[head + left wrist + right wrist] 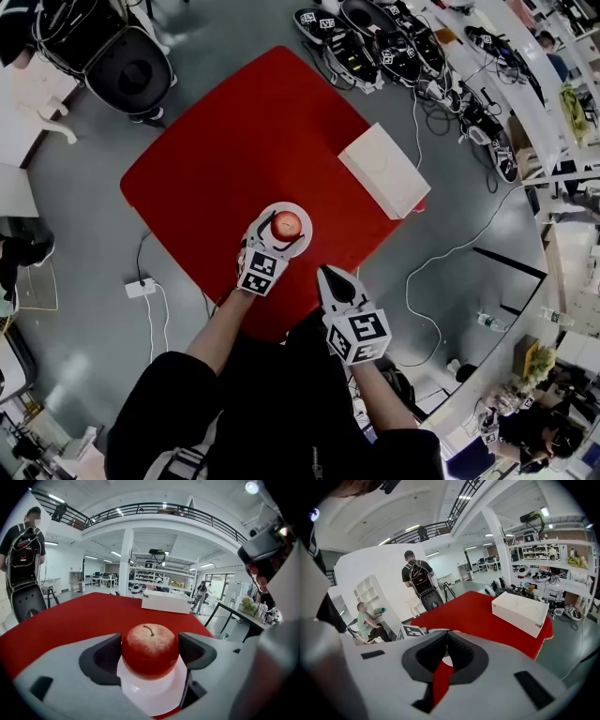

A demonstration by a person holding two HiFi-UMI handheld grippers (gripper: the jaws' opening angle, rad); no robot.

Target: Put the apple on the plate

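A grey-floored workshop hall with a railed mezzanine surrounds a red bench (253, 141), which stands clear of the cluttered desks along the walls. On the bench's near edge sits a small white plate (305, 219), and the red apple (287, 224) rests upright on it, stem up, its underside meeting the plate's middle. The left claw (277, 240) reaches in from the person's side and is closed on the apple: in the left gripper view both dark pads (105, 656) press against the fruit's flanks, with the plate showing white below. The right claw (328, 277) hangs just off the bench's near corner, near the plate but apart from it, with its jaws drawn together at the tips and nothing between them; only a sliver of red bench shows through the slit. A white rectangular box (384, 171) lies at the bench's right edge, well apart from the plate. A white power strip (141, 287) lies on the floor to the left.
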